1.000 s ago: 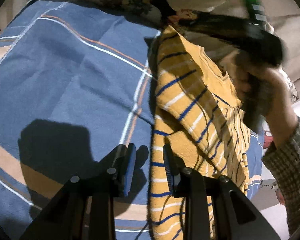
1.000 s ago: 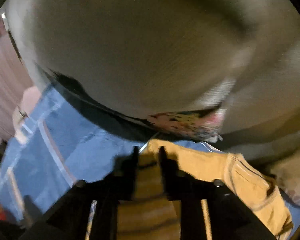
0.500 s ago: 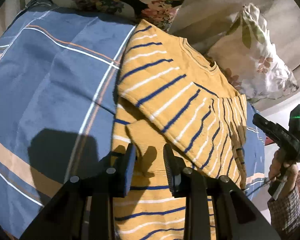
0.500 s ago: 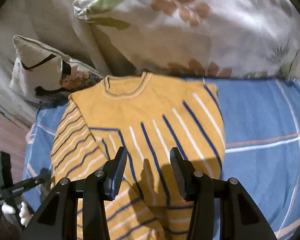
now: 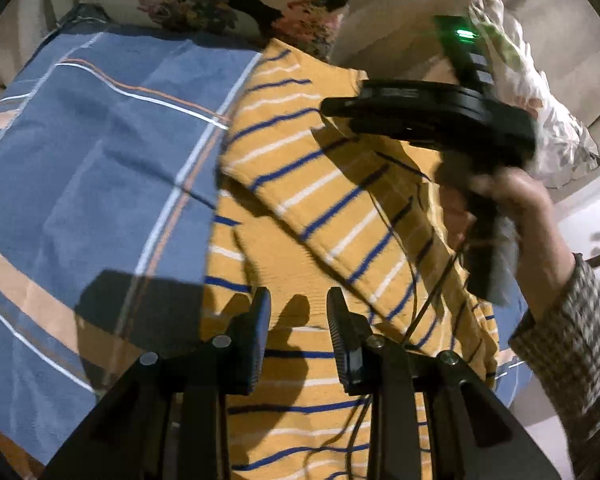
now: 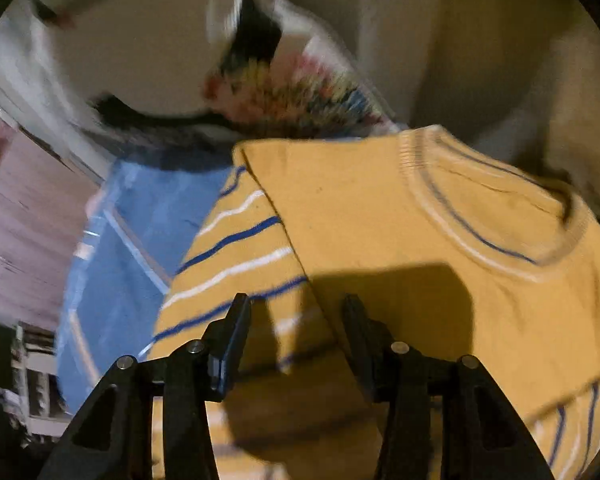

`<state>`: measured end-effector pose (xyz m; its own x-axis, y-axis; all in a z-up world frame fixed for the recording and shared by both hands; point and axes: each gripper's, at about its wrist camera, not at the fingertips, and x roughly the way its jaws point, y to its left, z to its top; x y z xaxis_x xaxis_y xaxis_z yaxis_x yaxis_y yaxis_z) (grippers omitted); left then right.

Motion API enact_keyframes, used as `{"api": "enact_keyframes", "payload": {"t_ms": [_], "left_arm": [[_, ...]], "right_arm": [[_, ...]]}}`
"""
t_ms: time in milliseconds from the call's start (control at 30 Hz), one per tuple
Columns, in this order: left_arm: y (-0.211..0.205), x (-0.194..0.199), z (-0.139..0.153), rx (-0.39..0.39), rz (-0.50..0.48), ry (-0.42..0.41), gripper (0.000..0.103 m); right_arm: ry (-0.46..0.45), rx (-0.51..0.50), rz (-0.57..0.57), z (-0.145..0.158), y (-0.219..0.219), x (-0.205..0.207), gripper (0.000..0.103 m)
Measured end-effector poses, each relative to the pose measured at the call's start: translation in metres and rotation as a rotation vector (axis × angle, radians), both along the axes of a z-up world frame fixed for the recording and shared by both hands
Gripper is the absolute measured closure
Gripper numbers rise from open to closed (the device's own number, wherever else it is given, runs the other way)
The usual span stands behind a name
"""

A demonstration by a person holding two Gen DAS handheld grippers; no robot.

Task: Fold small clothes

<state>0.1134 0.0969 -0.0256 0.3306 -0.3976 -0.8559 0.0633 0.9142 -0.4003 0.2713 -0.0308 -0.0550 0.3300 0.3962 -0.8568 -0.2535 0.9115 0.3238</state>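
Sweater [image 5: 340, 200]: soft matt knit cloth, ribbed collar. Sheet [image 5: 100, 152] beneath: matt woven cloth. Gripper fingers [image 5: 342, 336]: matt black plastic.

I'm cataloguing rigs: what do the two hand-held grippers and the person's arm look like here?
Both hand-held grippers, left and right, are matte black with flat ribbed fingers and silver screws. The right one carries a green light and thin black cable. The right hand has a checked sleeve.

You have no readable text here: the faint marking on the right gripper [image 5: 428, 120], upper right of the left wrist view, is too blurred.
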Motion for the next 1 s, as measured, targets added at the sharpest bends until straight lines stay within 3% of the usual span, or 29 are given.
{"api": "enact_keyframes", "payload": {"t_ms": [33,67,100,200,433,567,600,633,767,900,1000], "left_arm": [[0.006,-0.001,0.0,0.002,0.006,-0.001,0.075],[0.013,-0.002,0.0,0.005,0.014,-0.002,0.075],[0.019,-0.002,0.0,0.007,0.022,-0.002,0.075],[0.036,-0.001,0.0,0.008,0.047,0.0,0.075],[0.051,0.006,-0.009,0.007,0.062,0.03,0.075],[0.048,0.01,-0.014,-0.008,0.042,0.044,0.075],[0.046,0.011,-0.015,-0.012,0.036,0.048,0.075],[0.043,0.013,-0.016,-0.015,0.03,0.049,0.075],[0.03,0.019,-0.017,-0.024,0.004,0.046,0.073],[0.013,0.026,-0.024,-0.037,-0.032,0.064,0.07],[-0.003,0.031,-0.03,-0.04,-0.059,0.077,0.07]], "right_arm": [[-0.002,-0.015,0.02,-0.003,0.009,0.005,0.052],[0.001,-0.027,0.044,-0.005,0.017,0.008,0.059],[0.006,-0.029,0.07,-0.007,0.024,0.011,0.095],[-0.016,-0.051,0.093,-0.003,0.038,0.017,0.097],[-0.114,-0.187,0.05,-0.003,0.062,0.05,0.097],[-0.119,-0.152,0.015,0.009,0.053,0.045,0.089],[-0.125,-0.132,-0.001,0.014,0.046,0.041,0.082],[-0.132,-0.103,-0.029,0.024,0.034,0.033,0.076],[-0.134,0.04,-0.169,0.058,-0.048,-0.018,0.071],[-0.119,0.076,-0.307,0.071,-0.133,-0.092,0.058],[-0.088,0.047,-0.437,0.068,-0.191,-0.155,0.058]]}}
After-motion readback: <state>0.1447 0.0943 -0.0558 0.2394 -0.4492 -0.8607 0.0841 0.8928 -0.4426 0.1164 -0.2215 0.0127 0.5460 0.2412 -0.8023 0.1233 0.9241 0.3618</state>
